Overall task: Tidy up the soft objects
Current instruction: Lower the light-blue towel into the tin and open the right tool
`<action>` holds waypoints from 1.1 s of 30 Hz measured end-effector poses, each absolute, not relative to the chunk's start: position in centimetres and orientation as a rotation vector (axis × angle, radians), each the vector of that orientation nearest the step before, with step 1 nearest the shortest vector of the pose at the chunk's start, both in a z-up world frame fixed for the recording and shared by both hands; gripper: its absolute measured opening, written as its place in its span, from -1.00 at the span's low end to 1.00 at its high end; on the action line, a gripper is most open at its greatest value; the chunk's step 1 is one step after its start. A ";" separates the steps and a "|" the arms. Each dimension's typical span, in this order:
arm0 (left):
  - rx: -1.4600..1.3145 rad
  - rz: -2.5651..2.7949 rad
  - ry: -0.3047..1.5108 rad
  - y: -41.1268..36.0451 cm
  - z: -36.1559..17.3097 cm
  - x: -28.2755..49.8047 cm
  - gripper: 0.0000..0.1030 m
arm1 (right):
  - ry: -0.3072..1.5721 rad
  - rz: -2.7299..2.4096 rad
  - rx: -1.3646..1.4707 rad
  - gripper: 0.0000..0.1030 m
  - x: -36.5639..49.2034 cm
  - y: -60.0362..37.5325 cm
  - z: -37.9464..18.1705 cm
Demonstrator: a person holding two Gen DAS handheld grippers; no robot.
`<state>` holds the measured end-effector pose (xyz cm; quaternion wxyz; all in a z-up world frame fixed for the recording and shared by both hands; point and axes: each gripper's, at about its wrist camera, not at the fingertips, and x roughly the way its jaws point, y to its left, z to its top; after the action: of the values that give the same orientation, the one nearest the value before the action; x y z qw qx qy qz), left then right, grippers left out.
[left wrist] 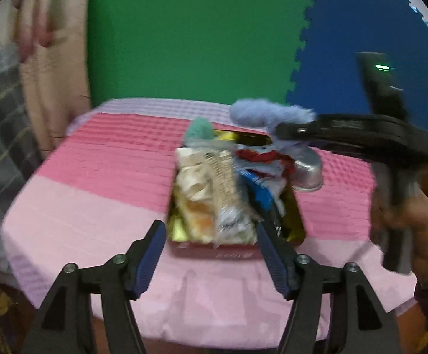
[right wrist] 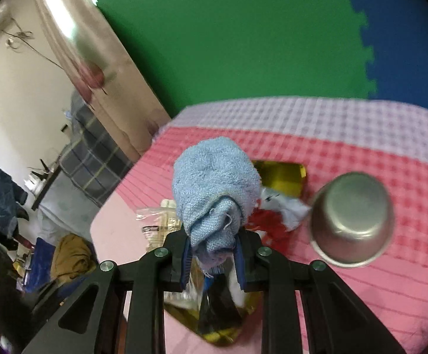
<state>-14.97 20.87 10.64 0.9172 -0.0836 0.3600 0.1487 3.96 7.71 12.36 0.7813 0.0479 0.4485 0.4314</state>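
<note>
Two tongs are at work over one tin [left wrist: 237, 247], a red-walled, gold-lined box that stands on the surface [left wrist: 96, 206] under its pink cloth. The right tongs [right wrist: 212, 261] are clenched on a rolled blue towel [right wrist: 214, 183], which is carried in the air above the tin's far end. The left tongs [left wrist: 211, 253] are spread wide with nothing between them, at the tin's near end.

The step in hand is judged to be the stowing of the towel in the tin. The tin is already heaped: pale plastic packets [left wrist: 202, 188], a blue packet [left wrist: 258, 197] and red and blue cloth [left wrist: 261, 159] stand above its rim. The towel would best be brought down over whatever gap is left, pressed in before release, and the grip kept until the roll is seated, since a loose roll may unfurl and spill over the wall. The left tongs could be used to steady the tin or hold the packets down.

An upturned steel bowl [right wrist: 351, 218] rests just beside the tin, on its right, and should be cleared on the way down.

From the left wrist the whole heap, the tin's near wall, a teal tuft [left wrist: 199, 128] at the far end and the hand [left wrist: 405, 230] on the right tool are shown; none of these is clear from the right wrist. From the right wrist the grip itself is shown, with the pads [right wrist: 186, 261] pressed into the towel's bunched end, and a bare gold patch of the tin's floor beyond the towel. Much of both views is blurred.
</note>
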 end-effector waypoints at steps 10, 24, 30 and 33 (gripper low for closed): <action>-0.184 0.366 0.775 22.9 8.8 -17.3 0.41 | 1.006 0.862 -0.073 -0.40 3.4 13.6 8.3; -0.203 0.242 0.786 19.3 6.0 -17.3 0.41 | 0.387 0.572 -0.074 0.99 -11.8 -1.0 15.9; -0.138 0.170 0.802 13.4 4.3 -16.4 0.42 | 0.536 0.396 -0.092 1.00 -14.1 -6.8 12.2; -0.076 0.175 0.811 10.9 2.9 -15.4 0.42 | 0.592 0.324 -0.064 1.00 -13.4 -9.1 10.2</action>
<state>-15.42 10.85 2.94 0.9145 -0.0368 0.3939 0.0848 -13.38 -9.08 10.24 0.9431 -0.0314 0.2904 0.1588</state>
